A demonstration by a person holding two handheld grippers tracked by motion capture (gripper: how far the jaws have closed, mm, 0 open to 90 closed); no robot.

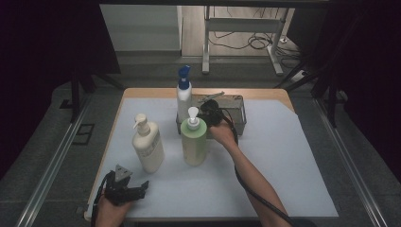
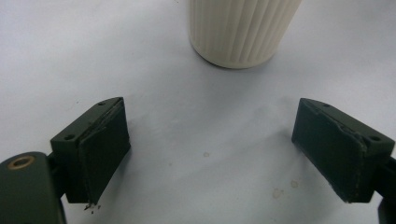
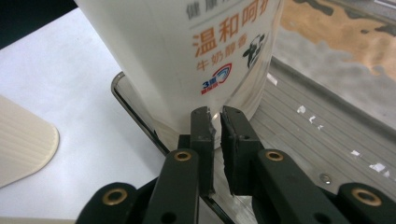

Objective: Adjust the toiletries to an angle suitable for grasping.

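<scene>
right hand-held gripper [image 3: 216, 122]: jaws nearly together, nothing pinched | white bottle [image 3: 187, 56] right ahead in the metal tray [image 3: 299, 135], top cut off | left hand-held gripper [image 2: 212, 149]: wide apart, cream bottle [image 2: 240, 30] beyond, just its base visible

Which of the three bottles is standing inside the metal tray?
The white bottle with the blue spray top, at the tray's left end. The cream pump bottle and the green pump bottle both stand on the white sheet in front.
</scene>
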